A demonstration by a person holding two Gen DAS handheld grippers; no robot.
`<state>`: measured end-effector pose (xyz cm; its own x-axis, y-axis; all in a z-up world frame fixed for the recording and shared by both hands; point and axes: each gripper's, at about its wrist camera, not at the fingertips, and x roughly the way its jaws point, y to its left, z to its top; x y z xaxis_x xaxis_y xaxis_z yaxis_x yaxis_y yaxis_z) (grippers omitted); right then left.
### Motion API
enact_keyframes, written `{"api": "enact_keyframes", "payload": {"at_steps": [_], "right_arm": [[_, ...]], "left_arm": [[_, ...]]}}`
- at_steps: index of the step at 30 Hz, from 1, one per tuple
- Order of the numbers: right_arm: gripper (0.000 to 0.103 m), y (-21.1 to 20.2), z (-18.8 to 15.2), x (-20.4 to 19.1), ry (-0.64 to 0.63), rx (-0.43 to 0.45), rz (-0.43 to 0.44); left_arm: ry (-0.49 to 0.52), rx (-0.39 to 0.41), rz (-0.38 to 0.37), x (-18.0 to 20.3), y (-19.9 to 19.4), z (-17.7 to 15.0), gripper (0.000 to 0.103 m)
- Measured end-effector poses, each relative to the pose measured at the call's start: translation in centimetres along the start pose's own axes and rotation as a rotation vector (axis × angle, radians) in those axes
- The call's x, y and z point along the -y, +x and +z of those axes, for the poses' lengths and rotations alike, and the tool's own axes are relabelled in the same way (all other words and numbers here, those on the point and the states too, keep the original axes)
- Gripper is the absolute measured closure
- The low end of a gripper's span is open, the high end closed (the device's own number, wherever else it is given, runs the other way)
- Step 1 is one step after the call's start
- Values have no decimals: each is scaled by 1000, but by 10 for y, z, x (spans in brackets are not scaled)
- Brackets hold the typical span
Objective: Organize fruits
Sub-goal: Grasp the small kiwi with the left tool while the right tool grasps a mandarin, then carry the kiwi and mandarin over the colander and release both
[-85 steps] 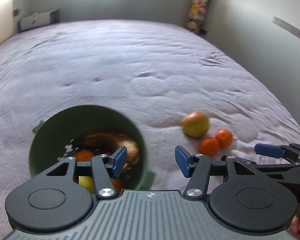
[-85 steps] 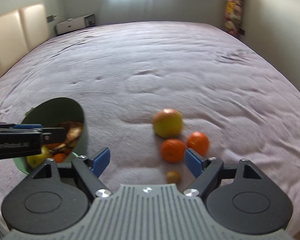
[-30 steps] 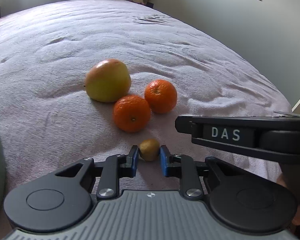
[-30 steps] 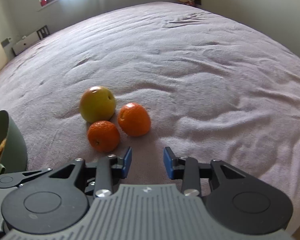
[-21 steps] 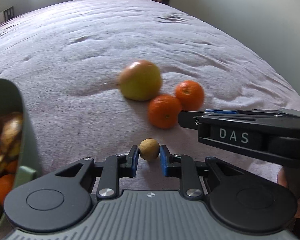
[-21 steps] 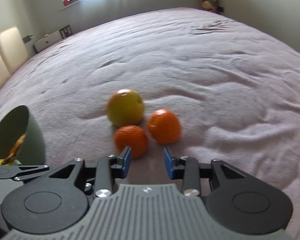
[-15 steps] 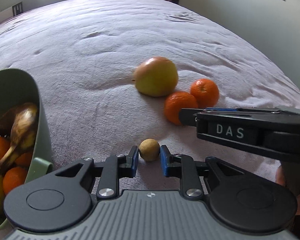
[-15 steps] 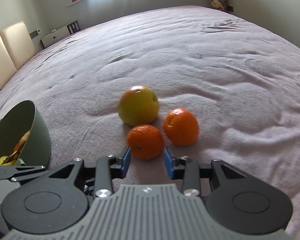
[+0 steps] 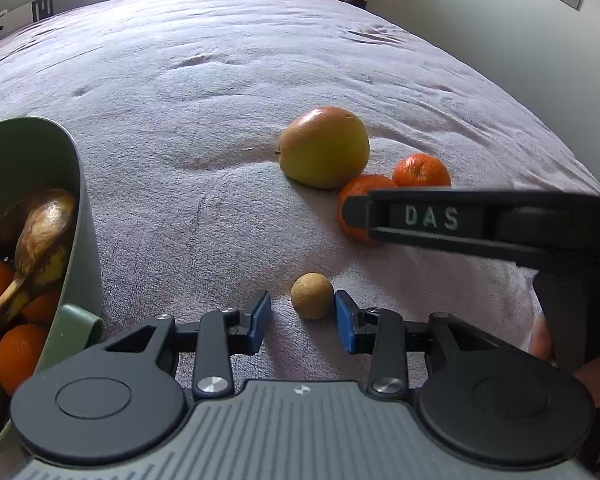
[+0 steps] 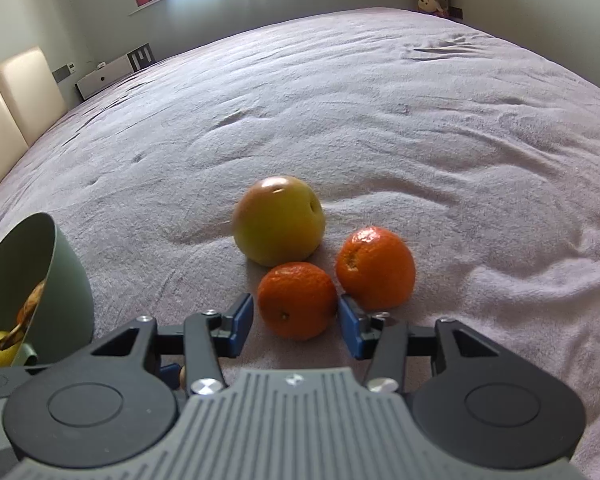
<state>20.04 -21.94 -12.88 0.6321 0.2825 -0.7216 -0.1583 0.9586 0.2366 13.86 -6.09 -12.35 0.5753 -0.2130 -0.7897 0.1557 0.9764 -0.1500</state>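
In the left wrist view the left gripper (image 9: pixel 302 316) sits at the lower middle of the frame with its blue pads spread apart. A small round brown fruit (image 9: pixel 312 295) lies on the bedspread (image 9: pixel 220 80) between the pads, closer to the right-hand pad and touching or almost touching it, with a clear gap to the left-hand pad. Nothing is clamped.

Above and to the right of that, the dark body of the right gripper (image 9: pixel 480 220), lettered DAS, crosses the right side of the frame and hides part of the near orange (image 9: pixel 354 190). Just behind it lies the far orange (image 9: pixel 422 170), and up and left of both sits a yellow-red apple (image 9: pixel 324 147). The three are bunched together. At the left edge stands a green bowl (image 9: pixel 76 200) holding a browned banana (image 9: pixel 40 232) and several more oranges.

In the right wrist view the right gripper (image 10: pixel 296 322) is at the lower middle, its pads apart. The near orange (image 10: pixel 297 300) lies on the bedspread between them, with a narrow gap on the left and the right-hand pad right at its side; whether it touches I cannot tell. The far orange (image 10: pixel 375 267) is just up and right, and the apple (image 10: pixel 278 226) sits above. The green bowl (image 10: pixel 66 292) shows at the lower left.
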Motion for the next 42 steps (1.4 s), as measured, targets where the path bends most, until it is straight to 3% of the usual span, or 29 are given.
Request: {"api": "enact_keyframes", "payload": {"at_steps": [4,10,22,42], "right_arm": [[58,5,2,1,7,3,-6],[59,9,2,3,27,-6,-8],[60,-5,4,-7,13,-25,-23],[61,-91,16,-62,-99,103,44]], "left_arm": [[-29,-3,-10,-3,2,1,61],[-34,6,-22,-2,1,2,78],[-45,19,1,-1,-19,10,78],[-94,169,87,-31,-115,15,78]]}}
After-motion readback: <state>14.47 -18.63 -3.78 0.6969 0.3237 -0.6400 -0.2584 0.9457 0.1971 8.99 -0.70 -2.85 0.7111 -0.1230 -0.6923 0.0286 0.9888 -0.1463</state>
